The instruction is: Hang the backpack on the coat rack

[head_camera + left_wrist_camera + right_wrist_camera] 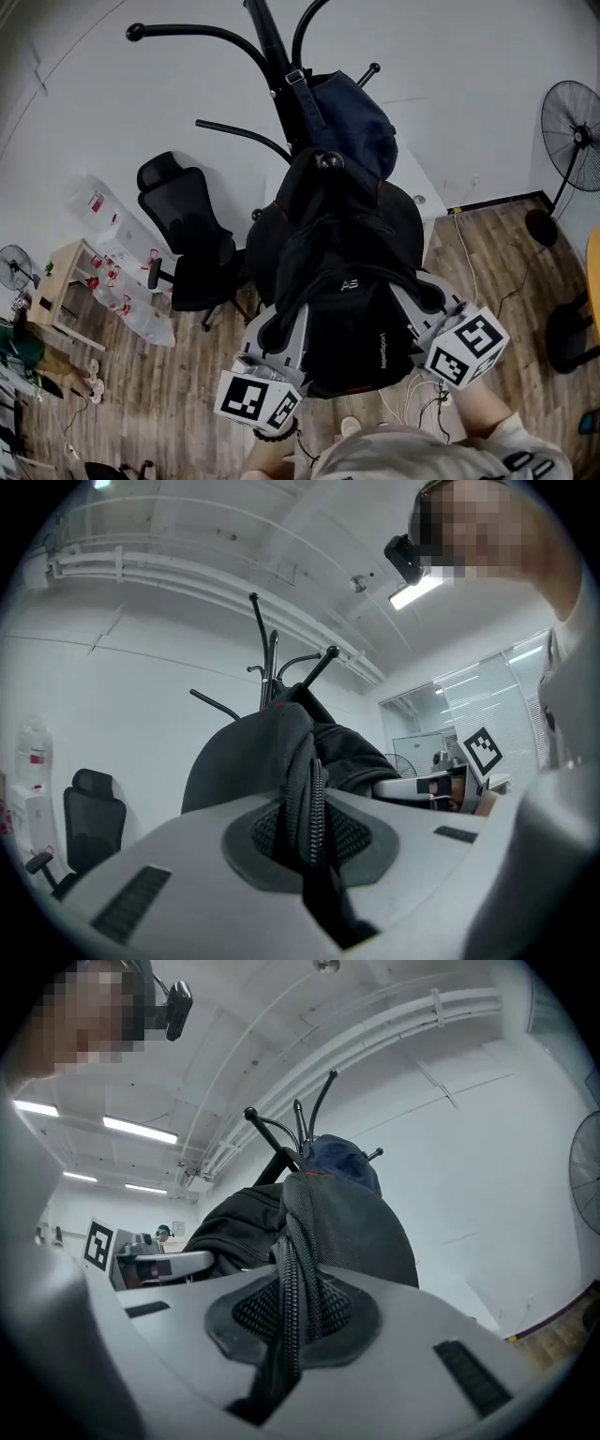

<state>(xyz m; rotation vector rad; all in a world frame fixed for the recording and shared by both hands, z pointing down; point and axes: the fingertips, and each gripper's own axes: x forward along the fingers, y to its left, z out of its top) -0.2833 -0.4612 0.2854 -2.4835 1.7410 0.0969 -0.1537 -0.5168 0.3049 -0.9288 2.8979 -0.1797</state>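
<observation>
**Item 1. Black fabric backpack** (347, 281). It fills the centre of the head view, held off the floor against the rack's pole. Its top sits at a knob-ended hook (328, 161). Whether the carry loop is actually over that hook cannot be told.

**Item 2. Black metal coat rack with curved, knob-tipped arms** (272, 47). It occupies the upper centre of the head view. A navy blue cloth bag (354, 122) already hangs from it, just above the backpack.

**Item 3. Left hand-held gripper** (281, 339). It is at the lower left of the backpack. In its own view (314, 827) the jaws are clenched on a zippered side seam of the backpack.

**Item 4. Right hand-held gripper** (427, 309). It is at the lower right of the backpack. In its own view (291, 1312) it is likewise clamped on a zippered edge of the backpack.

**Item 5. Surroundings.** A black mesh office chair (192, 244) stands at left of centre. A black pedestal fan (572, 131) stands at the right edge. Wood-plank floor (506, 244) lies below.

**Step in hand (judged).** The backpack is being presented to the hook, with its weight borne by both grippers.

**Next move calls for (judged).**
- Settle the top loop fully over the knob.
- Ease the load onto the rack without disturbing the navy bag.
- Release both sides only once the hook carries the load.
</observation>
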